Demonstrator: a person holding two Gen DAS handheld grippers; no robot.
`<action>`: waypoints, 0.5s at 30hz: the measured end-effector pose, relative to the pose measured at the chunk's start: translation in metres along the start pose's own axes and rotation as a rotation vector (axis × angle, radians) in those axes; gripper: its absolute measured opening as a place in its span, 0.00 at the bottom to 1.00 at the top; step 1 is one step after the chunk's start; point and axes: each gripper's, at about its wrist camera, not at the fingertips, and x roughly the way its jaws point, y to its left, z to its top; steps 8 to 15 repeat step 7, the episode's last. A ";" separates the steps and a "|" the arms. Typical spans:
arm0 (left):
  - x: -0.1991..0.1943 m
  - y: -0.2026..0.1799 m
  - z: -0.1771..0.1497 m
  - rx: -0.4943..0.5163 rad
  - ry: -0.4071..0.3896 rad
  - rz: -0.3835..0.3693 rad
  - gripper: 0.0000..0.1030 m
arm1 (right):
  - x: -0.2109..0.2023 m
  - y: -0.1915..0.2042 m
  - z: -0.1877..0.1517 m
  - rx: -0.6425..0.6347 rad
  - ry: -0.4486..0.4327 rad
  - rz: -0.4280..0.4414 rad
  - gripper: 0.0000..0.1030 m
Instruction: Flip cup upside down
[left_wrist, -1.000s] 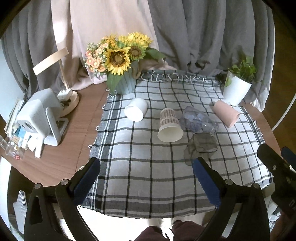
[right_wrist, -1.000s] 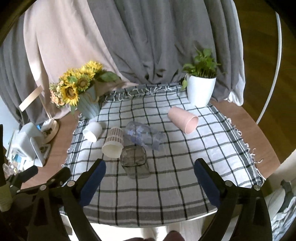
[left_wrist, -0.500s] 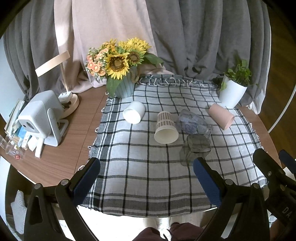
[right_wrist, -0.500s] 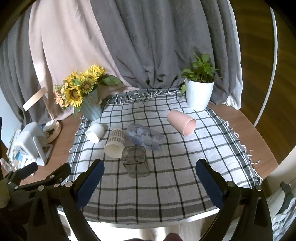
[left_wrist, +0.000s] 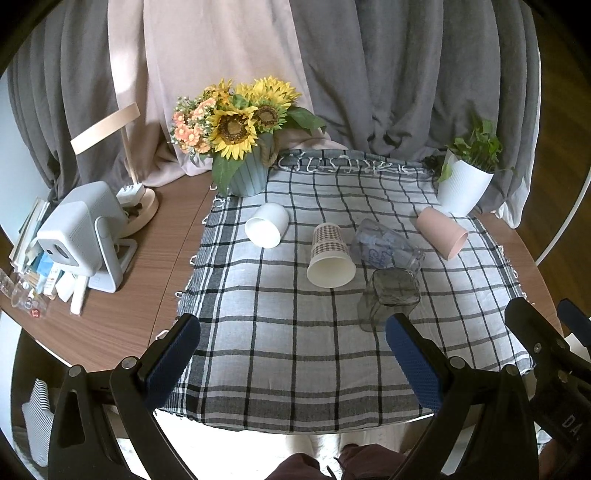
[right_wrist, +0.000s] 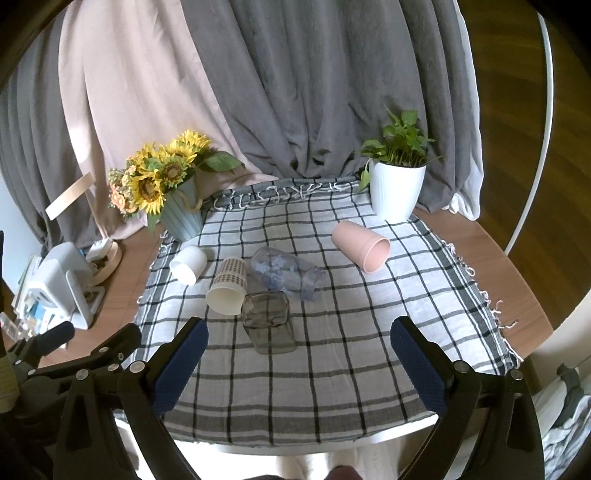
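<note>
Several cups lie on their sides on a checked cloth (left_wrist: 288, 343): a white cup (left_wrist: 266, 225), a patterned paper cup (left_wrist: 330, 255), a clear blue-print glass (left_wrist: 384, 246), a dark smoky glass (left_wrist: 388, 297) and a pink cup (left_wrist: 441, 232). They also show in the right wrist view: white cup (right_wrist: 188, 264), paper cup (right_wrist: 228, 285), clear glass (right_wrist: 286, 272), smoky glass (right_wrist: 269, 320), pink cup (right_wrist: 360, 250). My left gripper (left_wrist: 293, 362) is open and empty, over the cloth's near edge. My right gripper (right_wrist: 299, 365) is open and empty, short of the smoky glass.
A sunflower vase (left_wrist: 243, 173) stands at the cloth's back left, a white potted plant (left_wrist: 463, 188) at the back right. A grey device (left_wrist: 83, 236), a lamp base (left_wrist: 138, 206) and small clutter sit on the wooden table (left_wrist: 147, 280) at left. Curtains hang behind.
Both grippers have pulled back and risen a little, so the table looks farther away. The cups have not moved. Both grippers stay open.
</note>
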 end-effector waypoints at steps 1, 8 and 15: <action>0.000 0.000 0.000 0.000 0.000 0.001 0.99 | 0.000 0.000 0.000 0.000 0.001 0.001 0.97; 0.000 -0.001 0.000 0.001 0.000 -0.001 0.99 | 0.000 -0.001 0.000 0.000 0.001 0.001 0.97; 0.000 -0.001 0.000 0.001 0.000 -0.001 0.99 | 0.000 -0.001 0.000 0.000 0.001 0.001 0.97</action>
